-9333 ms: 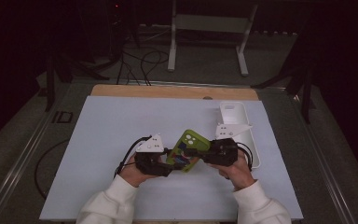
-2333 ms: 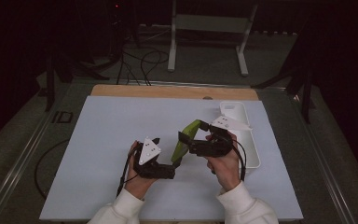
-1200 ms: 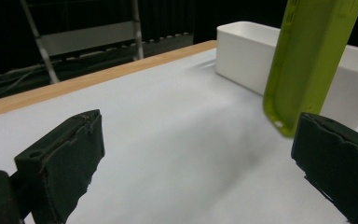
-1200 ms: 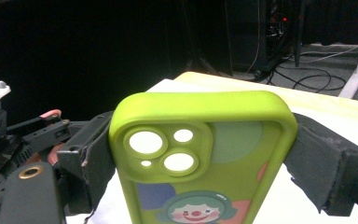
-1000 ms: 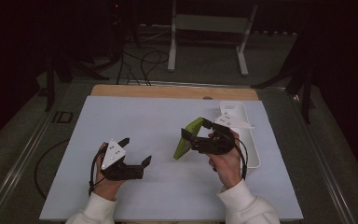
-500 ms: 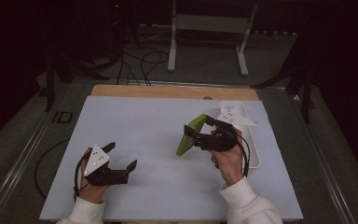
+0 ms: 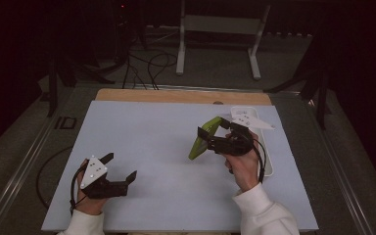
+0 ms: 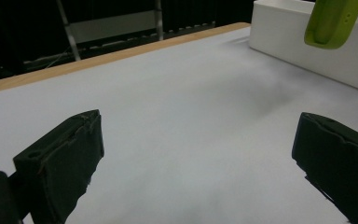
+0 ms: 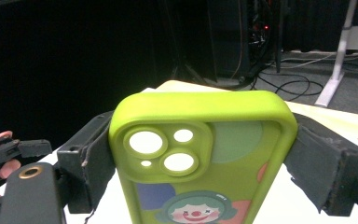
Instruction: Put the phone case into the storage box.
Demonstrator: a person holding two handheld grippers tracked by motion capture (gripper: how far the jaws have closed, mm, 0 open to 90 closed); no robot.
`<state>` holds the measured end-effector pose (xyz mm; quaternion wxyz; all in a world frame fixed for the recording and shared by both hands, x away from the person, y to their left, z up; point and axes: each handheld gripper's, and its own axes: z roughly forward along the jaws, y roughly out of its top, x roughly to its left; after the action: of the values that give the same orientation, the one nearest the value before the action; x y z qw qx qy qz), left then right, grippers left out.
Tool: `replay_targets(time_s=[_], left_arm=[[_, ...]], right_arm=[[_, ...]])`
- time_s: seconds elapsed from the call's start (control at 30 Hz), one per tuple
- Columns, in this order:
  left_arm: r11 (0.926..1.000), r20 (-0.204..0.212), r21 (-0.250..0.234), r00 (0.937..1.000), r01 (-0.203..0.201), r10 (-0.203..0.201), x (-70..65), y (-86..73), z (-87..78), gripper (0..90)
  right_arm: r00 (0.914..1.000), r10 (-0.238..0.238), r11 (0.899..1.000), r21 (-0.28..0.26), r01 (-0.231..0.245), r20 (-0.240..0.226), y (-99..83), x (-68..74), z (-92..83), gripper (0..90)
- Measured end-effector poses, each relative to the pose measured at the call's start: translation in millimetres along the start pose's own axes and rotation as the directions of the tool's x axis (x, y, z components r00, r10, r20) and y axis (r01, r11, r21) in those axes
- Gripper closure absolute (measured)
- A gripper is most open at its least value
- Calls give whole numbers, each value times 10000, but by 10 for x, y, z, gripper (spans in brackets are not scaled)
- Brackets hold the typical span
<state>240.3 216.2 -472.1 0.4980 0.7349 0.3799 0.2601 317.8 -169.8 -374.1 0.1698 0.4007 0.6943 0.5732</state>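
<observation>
Green phone case point(image 7: 203, 138) is clamped by its long edges in the right gripper point(image 7: 219, 142), lifted off the table point(image 7: 152, 132) beside the white tray point(image 7: 269, 166) at the right edge; left gripper point(image 7: 122, 169) gapes wide, empty, at the near-left corner, well apart.

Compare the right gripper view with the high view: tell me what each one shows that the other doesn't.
Right gripper view alone: the camera cut-outs and clown print on the green phone case. High view alone: the white tray beside the right hand, and the left gripper with its jaws apart, holding nothing. Both: the right gripper clamping the case by its sides, above the white table.
</observation>
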Motion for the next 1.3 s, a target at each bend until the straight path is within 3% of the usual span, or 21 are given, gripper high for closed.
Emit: replay_targets(time_s=[1.3], left_arm=[[9999,-88,-22,9998,164,-164,9,-30,-3,25]], right_arm=[[9953,117,9997,-204,-98,959,124,-244,46,157]])
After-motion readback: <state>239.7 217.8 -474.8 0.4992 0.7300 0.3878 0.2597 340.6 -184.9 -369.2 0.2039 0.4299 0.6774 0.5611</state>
